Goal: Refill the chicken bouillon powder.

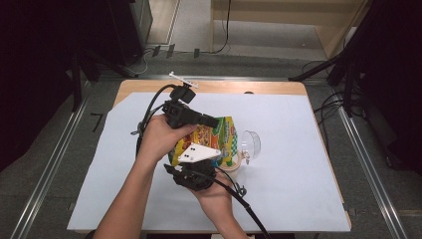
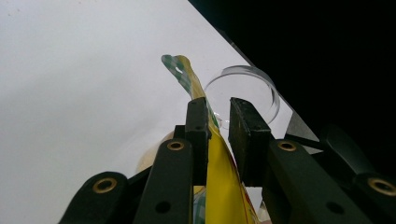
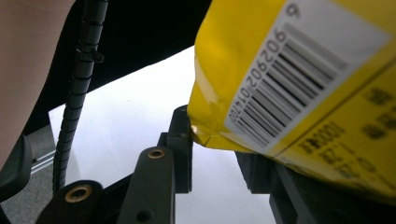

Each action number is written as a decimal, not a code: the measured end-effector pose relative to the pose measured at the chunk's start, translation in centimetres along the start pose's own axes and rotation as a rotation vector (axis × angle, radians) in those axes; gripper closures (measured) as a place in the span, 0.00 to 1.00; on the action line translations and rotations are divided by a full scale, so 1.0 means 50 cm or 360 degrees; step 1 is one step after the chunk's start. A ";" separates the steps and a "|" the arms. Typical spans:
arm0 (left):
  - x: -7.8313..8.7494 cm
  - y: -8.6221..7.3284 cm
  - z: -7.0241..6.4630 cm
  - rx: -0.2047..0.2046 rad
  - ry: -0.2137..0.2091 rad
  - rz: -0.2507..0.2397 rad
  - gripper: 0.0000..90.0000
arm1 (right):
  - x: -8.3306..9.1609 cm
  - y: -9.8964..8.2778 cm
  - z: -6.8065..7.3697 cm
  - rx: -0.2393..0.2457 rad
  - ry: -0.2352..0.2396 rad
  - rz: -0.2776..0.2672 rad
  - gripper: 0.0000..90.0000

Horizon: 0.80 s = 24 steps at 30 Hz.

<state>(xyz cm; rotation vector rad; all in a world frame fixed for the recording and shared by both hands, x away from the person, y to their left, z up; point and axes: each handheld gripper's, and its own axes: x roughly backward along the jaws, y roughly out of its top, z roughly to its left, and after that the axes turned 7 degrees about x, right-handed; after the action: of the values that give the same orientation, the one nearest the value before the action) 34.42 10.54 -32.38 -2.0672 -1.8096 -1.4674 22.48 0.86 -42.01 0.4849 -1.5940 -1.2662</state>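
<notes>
1. High view: both hands meet over the white sheet point(image 1: 278, 164) on the table. The left gripper point(image 1: 211, 121) and the right gripper point(image 1: 206, 172) each grip the yellow snack bag point(image 1: 221, 139), which is held up between them, above the sheet. A clear plastic cup point(image 1: 250, 144) lies on its side just right of the bag, by a roll of tape point(image 1: 233, 167).
2. Left gripper view: the left gripper point(image 2: 218, 116) has its jaws narrowly apart with the bag's point(image 2: 224, 186) thin edge running up between them; the left pad presses the film, while contact on the right pad is hard to tell. The clear cup point(image 2: 247, 88) lies beyond.
3. Right gripper view: the right gripper point(image 3: 219, 144) has its jaws pinching a bottom corner of the bag point(image 3: 289, 84), whose barcode side faces the camera.
</notes>
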 end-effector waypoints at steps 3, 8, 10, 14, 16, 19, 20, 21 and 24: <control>-0.005 0.004 -0.001 -0.0002 -0.0008 0.0003 0.86 | 0.002 -0.001 -0.004 -0.0003 -0.0013 0.0003 0.78; -0.011 0.008 -0.002 -0.0006 -0.0015 0.0013 0.87 | 0.006 -0.003 -0.007 -0.0014 -0.0024 0.0007 0.78; -0.012 0.009 -0.002 -0.0008 -0.0016 0.0014 0.87 | 0.007 -0.003 -0.008 -0.0020 -0.0026 0.0005 0.78; -0.012 0.010 -0.002 -0.0015 -0.0019 0.0017 0.87 | 0.007 -0.003 -0.008 -0.0017 -0.0032 0.0009 0.78; -0.012 0.010 -0.002 -0.0015 -0.0019 0.0009 0.87 | 0.007 -0.002 -0.008 -0.0017 -0.0033 0.0009 0.78; -0.012 0.010 -0.004 -0.0019 -0.0016 -0.0001 0.87 | 0.006 -0.003 -0.010 -0.0007 -0.0038 0.0010 0.78; -0.012 0.010 -0.004 -0.0021 -0.0013 -0.0004 0.87 | 0.006 -0.003 -0.011 -0.0008 -0.0041 0.0012 0.78; -0.012 0.010 -0.004 -0.0021 -0.0012 -0.0006 0.87 | 0.005 -0.003 -0.012 -0.0009 -0.0043 0.0012 0.78; -0.013 0.011 -0.002 -0.0015 -0.0005 -0.0005 0.87 | 0.005 -0.002 -0.013 -0.0011 -0.0035 0.0015 0.78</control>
<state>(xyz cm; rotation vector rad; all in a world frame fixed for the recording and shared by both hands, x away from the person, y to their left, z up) 34.86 9.84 -32.46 -2.0733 -1.8113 -1.4772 22.92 0.31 -42.04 0.4602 -1.6079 -1.2734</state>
